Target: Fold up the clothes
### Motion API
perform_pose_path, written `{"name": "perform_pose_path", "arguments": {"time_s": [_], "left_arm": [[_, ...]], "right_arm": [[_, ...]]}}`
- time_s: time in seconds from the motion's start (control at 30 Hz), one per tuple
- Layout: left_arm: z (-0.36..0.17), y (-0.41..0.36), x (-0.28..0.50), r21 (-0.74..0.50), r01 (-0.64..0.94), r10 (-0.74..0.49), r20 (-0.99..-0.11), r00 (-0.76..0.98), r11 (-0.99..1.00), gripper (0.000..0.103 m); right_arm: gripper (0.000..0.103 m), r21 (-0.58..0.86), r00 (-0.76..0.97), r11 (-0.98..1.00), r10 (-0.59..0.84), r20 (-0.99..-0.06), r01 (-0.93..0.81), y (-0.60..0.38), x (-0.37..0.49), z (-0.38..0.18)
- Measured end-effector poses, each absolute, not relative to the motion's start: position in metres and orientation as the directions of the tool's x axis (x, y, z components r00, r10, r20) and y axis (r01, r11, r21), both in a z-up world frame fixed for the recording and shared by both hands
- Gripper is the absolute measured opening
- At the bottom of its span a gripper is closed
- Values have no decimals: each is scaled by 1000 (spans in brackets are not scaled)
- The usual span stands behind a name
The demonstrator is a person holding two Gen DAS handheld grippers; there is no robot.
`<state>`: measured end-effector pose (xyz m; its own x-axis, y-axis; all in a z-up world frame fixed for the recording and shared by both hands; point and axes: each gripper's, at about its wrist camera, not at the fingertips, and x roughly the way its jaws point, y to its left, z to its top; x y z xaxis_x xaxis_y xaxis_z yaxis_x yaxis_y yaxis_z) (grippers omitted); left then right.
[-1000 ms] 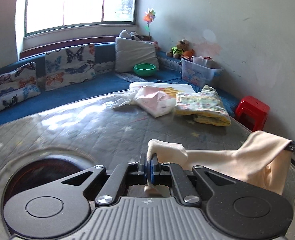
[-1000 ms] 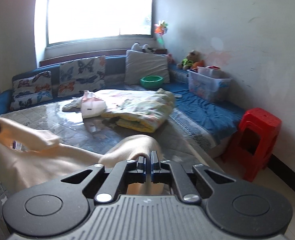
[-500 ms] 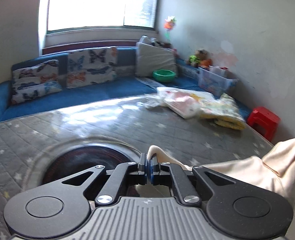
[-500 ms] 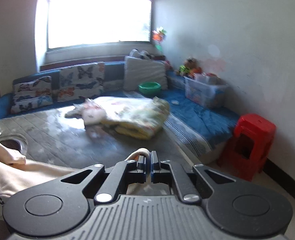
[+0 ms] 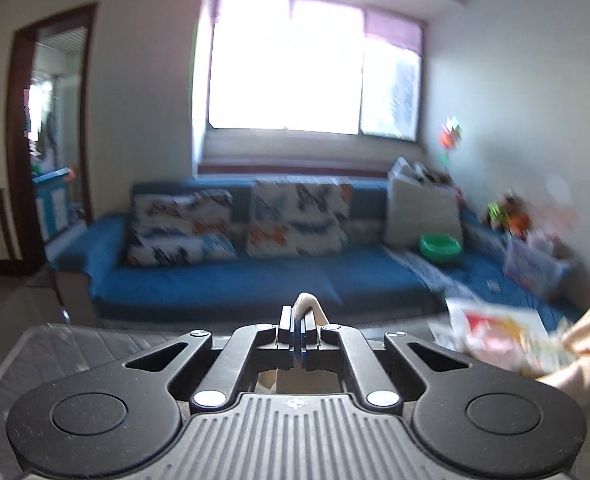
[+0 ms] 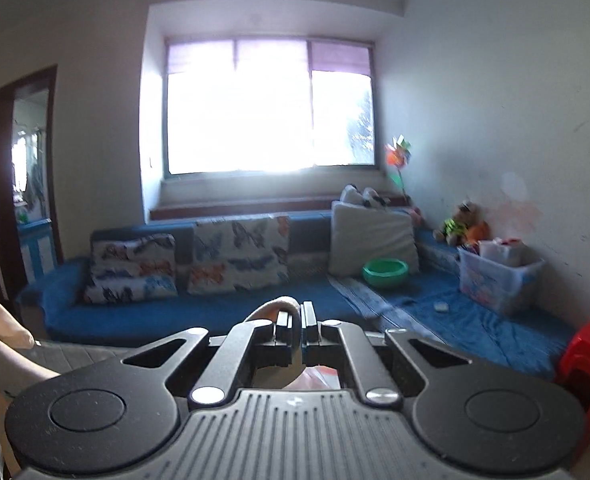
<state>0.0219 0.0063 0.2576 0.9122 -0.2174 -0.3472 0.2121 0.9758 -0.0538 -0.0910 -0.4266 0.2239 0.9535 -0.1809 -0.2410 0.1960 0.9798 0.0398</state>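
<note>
Left gripper [image 5: 297, 320]: clenched on a fold of the cream garment [image 5: 587, 344]; a small loop of the cloth pokes up between the closed fingers.
Right gripper [image 6: 295, 322]: also clenched on the same garment, a rounded loop of cloth [image 6: 275, 307] bulging out to the left of the pinched fingers.
Garments held: one, cream-coloured, gripped at two spots, one per gripper; it hangs in the air between the two grippers, reaching the right edge of the left wrist view and the left edge of the right wrist view.
Surface below: one grey quilted mattress [image 5: 75, 344], seen under the left gripper.
Other laundry: one blurred heap of patterned cloth [image 5: 503, 336] lying on the mattress to the right; how many pieces it holds cannot be told.
Sofa: one blue sofa [image 6: 215, 316] running under the window [image 6: 269, 108] and along the right wall.
Cushions: three, two with butterfly print [image 6: 239, 258] and one plain grey [image 6: 371, 240].
Bowls: one green bowl [image 6: 385, 271] on the sofa.
Storage boxes: one clear plastic box [image 6: 499, 276] on the sofa by the wall.
Stools: one red stool [image 6: 587, 356] on the floor at the right.
Pinwheels: one, standing in the corner [image 6: 398, 152].
Soft toys: a small group [image 6: 461, 224] near the box, count unclear.
Doorways: one, at the left [image 6: 23, 184].
</note>
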Motion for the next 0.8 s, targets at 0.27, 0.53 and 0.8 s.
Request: {"name": "perform_pose_path", "arguments": {"time_s": [0.27,0.53,0.8], "left_arm": [[260,66,-22,1,209,-188,-424,886,978,3],[137,80,-97,3,250,-176,-702,690,968,3],[69,83,-139,34,258,-122,-819,560,965,12]], "right_arm": [[3,26,962,998,-50,-268,60,-403,-86,231],[4,-56,793,998,-2,-609,-41,-387,-132,141],[24,-124,588,986,-34,-808,-112,-386,-183,55]]}}
